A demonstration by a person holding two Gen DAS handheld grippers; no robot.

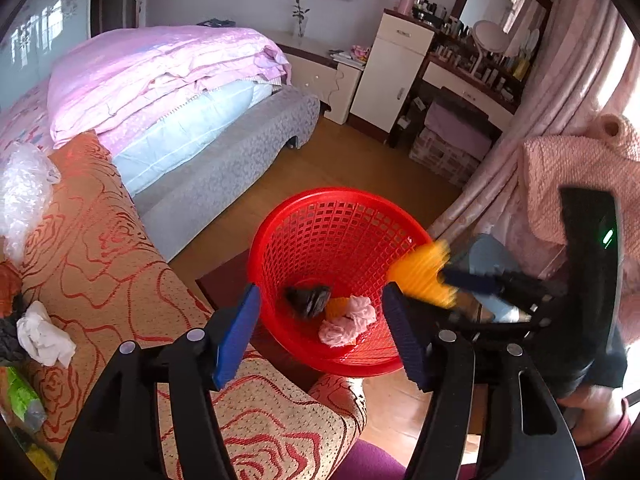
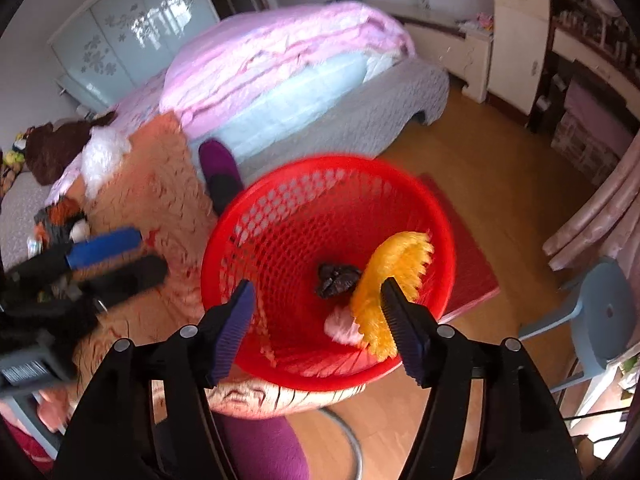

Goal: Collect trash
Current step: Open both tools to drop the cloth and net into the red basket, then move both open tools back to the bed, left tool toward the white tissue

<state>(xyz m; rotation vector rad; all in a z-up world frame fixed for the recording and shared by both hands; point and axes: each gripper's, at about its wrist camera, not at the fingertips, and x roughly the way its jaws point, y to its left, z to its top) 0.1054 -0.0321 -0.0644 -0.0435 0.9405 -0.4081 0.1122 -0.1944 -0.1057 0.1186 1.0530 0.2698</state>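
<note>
Bedroom floorboards and a bed [image 1: 168, 92] piled with pink quilts fill the left wrist view, with a rose-patterned cushioned seat [image 1: 120, 264] in front of me. My left hand-held gripper [image 1: 320, 328] tilts steeply down over the red basket [image 1: 280, 216], its blue pads spread apart with nothing between them. A black scrap [image 1: 308, 300] and a pink crumpled tissue [image 1: 348, 324] lie at the basket's bottom. A white tissue [image 1: 44, 336] sits on the seat, well apart from the basket. At right, my right hand-held gripper [image 1: 456, 276] reaches over the rim beside a blurred orange comb-like piece [image 1: 424, 272].

From the right wrist view, that gripper [image 2: 320, 324] also points steeply down into the basket [image 2: 248, 216], jaws parted; the orange piece [image 2: 384, 280] is inside the basket, just against the right pad and not pinched.
</note>
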